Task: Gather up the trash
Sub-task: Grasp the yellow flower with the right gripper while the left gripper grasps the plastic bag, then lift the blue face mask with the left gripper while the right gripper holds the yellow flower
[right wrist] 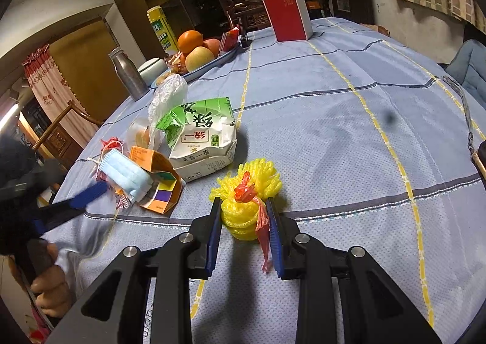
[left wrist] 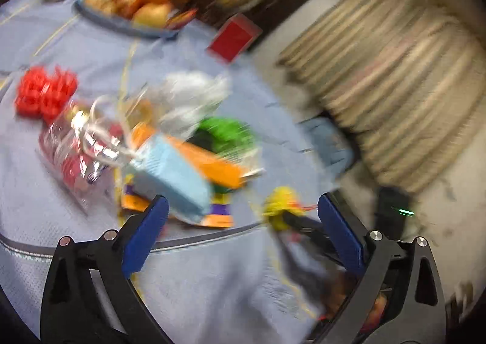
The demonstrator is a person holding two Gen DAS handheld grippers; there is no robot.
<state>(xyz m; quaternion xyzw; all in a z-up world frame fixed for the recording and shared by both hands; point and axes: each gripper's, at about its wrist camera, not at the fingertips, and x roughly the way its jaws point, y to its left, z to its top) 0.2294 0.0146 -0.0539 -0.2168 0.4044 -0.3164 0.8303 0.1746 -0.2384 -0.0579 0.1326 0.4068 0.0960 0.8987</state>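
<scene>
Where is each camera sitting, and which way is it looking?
Left wrist: sits on the left gripper, looking over the table edge at the pile with the face mask; its blue fingers stand wide apart.
Right wrist: sits on the right gripper, looking across the tablecloth; its fingers squeeze the yellow foam net. The person's hand shows at the left.
Both see the mask, foam net, fruit plate and red box.
</scene>
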